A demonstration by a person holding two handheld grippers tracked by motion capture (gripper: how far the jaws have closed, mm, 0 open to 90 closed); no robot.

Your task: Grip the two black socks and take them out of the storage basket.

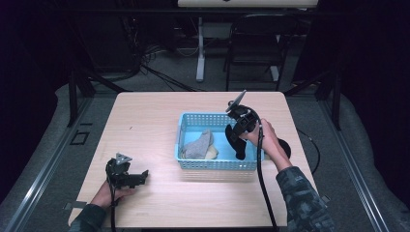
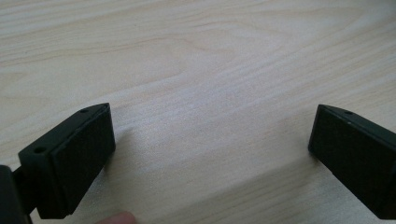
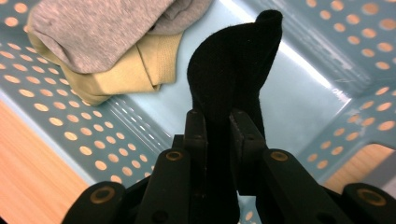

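- The right gripper is clamped on a black sock, which hangs over the right part of the blue basket; judged, the step is dropping it in.
- Inside at the left lie a grey sock on a yellowish one.
- Next move likely calls for lowering, then parting the jaws.
- The right hand holds its gripper tilted down from the basket's right side.
- The left gripper rests wide apart, holding nothing, on the counter at near left.
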